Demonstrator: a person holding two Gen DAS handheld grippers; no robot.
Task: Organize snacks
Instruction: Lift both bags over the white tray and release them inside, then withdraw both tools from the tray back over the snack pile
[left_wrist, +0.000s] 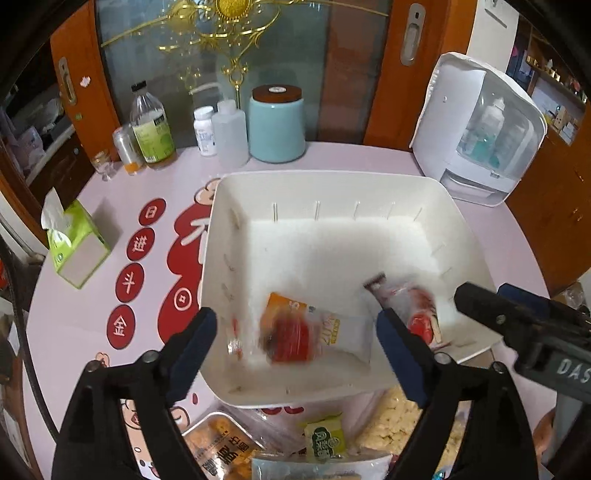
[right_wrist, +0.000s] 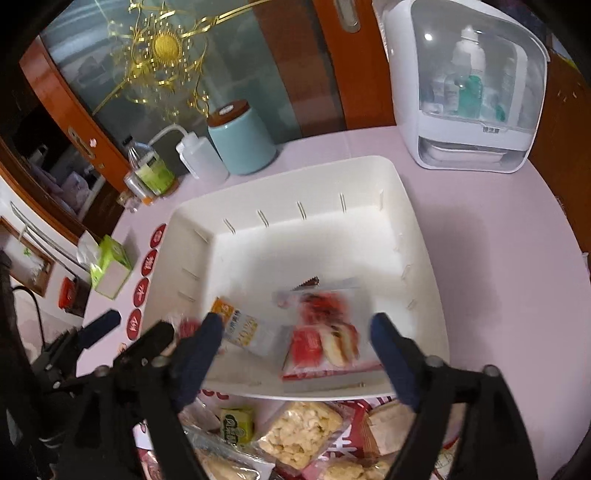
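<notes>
A white bin (left_wrist: 236, 206) (right_wrist: 417, 236) stands on the pink table. Inside it, blurred, lie an orange and red snack packet (left_wrist: 306, 332) (right_wrist: 240, 326) and a red and clear pastry packet (left_wrist: 410, 306) (right_wrist: 325, 332). My left gripper (left_wrist: 295, 336) is open and empty above the bin's near left part. My right gripper (right_wrist: 295, 332) is open and empty above the near right part; it also shows in the left wrist view (left_wrist: 517, 317). More snacks lie in front of the bin: a green packet (left_wrist: 325, 439) (right_wrist: 236, 424), a puffed rice bar (right_wrist: 299, 432) and a fried snack tray (left_wrist: 221, 446).
A teal canister (left_wrist: 277, 125) (right_wrist: 242, 138), white bottles (left_wrist: 229, 133) and a green-label bottle (left_wrist: 151, 125) stand behind the bin. A white sterilizer box (left_wrist: 480, 129) (right_wrist: 469, 85) is at the back right. A green tissue box (left_wrist: 74, 243) (right_wrist: 109, 267) is at the left.
</notes>
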